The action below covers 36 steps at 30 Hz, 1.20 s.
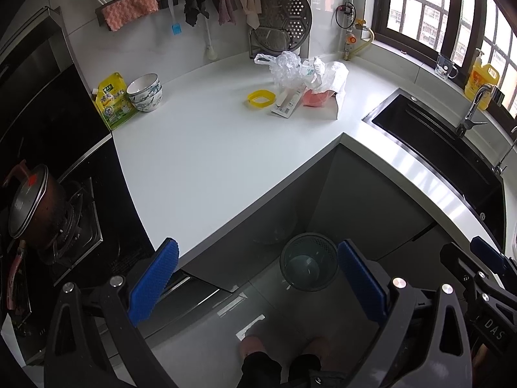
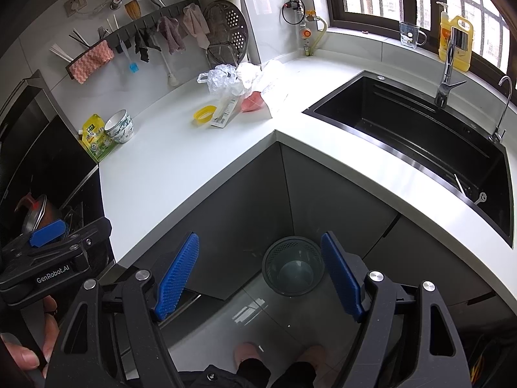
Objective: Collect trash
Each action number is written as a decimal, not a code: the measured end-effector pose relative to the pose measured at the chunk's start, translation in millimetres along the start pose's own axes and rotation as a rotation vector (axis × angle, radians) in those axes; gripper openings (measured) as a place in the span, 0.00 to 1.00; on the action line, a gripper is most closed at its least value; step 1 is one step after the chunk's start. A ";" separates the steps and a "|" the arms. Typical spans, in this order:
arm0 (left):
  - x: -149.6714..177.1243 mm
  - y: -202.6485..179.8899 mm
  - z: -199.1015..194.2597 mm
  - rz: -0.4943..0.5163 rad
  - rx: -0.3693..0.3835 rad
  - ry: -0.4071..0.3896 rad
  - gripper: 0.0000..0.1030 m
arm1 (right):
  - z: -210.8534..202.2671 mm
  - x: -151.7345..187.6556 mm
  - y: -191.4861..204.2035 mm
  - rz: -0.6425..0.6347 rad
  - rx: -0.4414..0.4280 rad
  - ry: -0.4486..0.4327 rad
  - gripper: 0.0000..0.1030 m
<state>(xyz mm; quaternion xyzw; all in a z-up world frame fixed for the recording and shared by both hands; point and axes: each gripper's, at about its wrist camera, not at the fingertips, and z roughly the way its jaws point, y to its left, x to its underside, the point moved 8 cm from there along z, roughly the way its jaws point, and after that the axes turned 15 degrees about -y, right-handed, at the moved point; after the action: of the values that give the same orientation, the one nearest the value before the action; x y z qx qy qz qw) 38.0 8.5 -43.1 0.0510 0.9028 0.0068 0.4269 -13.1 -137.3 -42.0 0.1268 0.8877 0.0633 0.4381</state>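
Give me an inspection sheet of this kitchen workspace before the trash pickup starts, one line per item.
Surface: white L-shaped countertop, mostly bare in front.
Job's things: crumpled plastic bags, a yellow ring, a flat white package and a pink item clustered near the back corner; mesh waste bin on the floor, apparently empty.
Clutter: stacked bowls beside a yellow pouch.
Grippers: left gripper and right gripper both open, holding nothing, above the bin.
Cables: black loop on the wall pipe.
Surroundings: black sink, stove pot, window.
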 end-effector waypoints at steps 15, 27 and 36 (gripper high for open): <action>-0.4 0.6 0.1 0.000 0.000 0.001 0.94 | 0.3 1.0 2.3 -0.002 -0.001 -0.001 0.72; 4.7 -5.6 7.4 -0.041 -0.031 0.035 0.94 | 8.7 -3.0 -14.4 -0.008 -0.045 0.012 0.72; -1.9 -15.5 24.4 -0.102 -0.114 0.052 0.94 | 27.3 -10.4 -67.3 0.042 -0.092 0.010 0.72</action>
<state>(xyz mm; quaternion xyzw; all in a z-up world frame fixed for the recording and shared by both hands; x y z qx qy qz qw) 56.7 -7.8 -57.9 -0.0199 0.9133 0.0378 0.4051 3.2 -204.8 -65.7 0.1249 0.8831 0.1136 0.4377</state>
